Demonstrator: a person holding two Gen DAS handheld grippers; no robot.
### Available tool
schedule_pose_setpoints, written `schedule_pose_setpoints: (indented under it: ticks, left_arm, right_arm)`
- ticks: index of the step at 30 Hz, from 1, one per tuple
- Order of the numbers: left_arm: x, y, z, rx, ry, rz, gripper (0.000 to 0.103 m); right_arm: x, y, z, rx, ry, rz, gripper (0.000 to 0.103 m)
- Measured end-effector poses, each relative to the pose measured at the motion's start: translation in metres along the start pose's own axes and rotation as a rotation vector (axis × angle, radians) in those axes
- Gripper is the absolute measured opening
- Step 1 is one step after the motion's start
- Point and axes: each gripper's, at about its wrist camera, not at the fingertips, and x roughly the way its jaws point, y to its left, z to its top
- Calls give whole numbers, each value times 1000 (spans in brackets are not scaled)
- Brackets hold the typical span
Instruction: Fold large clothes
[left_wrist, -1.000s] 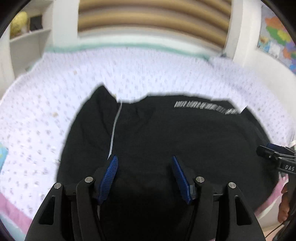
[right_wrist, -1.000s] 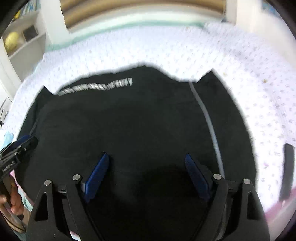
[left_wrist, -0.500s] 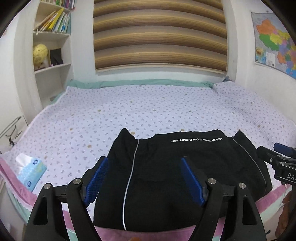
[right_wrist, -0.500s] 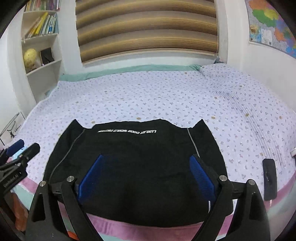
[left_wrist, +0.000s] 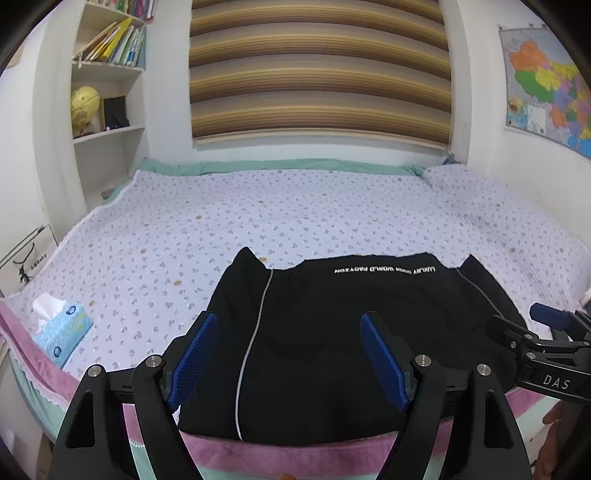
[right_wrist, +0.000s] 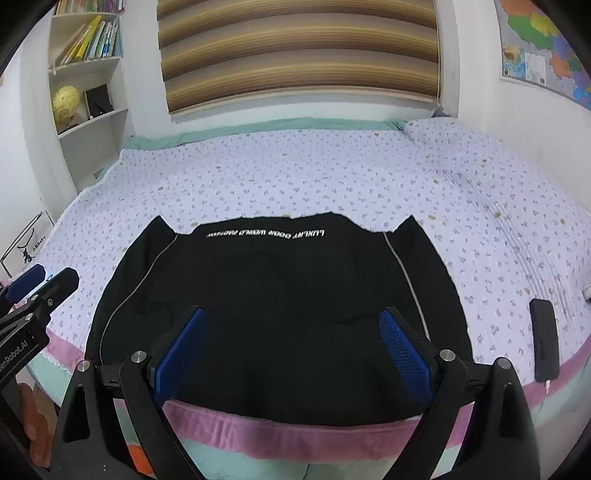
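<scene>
A black garment (left_wrist: 332, 332) with white lettering and grey piping lies folded flat at the near edge of the bed; it also shows in the right wrist view (right_wrist: 280, 295). My left gripper (left_wrist: 288, 354) is open and empty, held back above the bed's near edge over the garment's left part. My right gripper (right_wrist: 291, 350) is open and empty, held back over the garment's middle. Each gripper shows at the side of the other's view: the right one (left_wrist: 543, 343) and the left one (right_wrist: 33, 295).
The bed (left_wrist: 295, 206) has a lilac flowered cover with a pink edge. A blue tissue box (left_wrist: 61, 332) sits at its near left corner. A black phone (right_wrist: 545, 343) lies at the near right. Shelves (left_wrist: 107, 96) stand at the back left.
Both grippers have pulled back and up from just over the garment, opening wider. The whole bed and room have come into view.
</scene>
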Motion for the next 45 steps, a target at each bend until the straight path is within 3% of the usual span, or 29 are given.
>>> schedule_pose_setpoints:
  ticks: [9, 45]
  left_arm:
    - [7, -19, -12, 42, 31, 5, 81]
    - [26, -20, -24, 55, 102, 7, 81]
  right_arm:
    - [10, 7, -8, -32, 28, -5, 96]
    - [26, 6, -14, 18, 75, -7, 96]
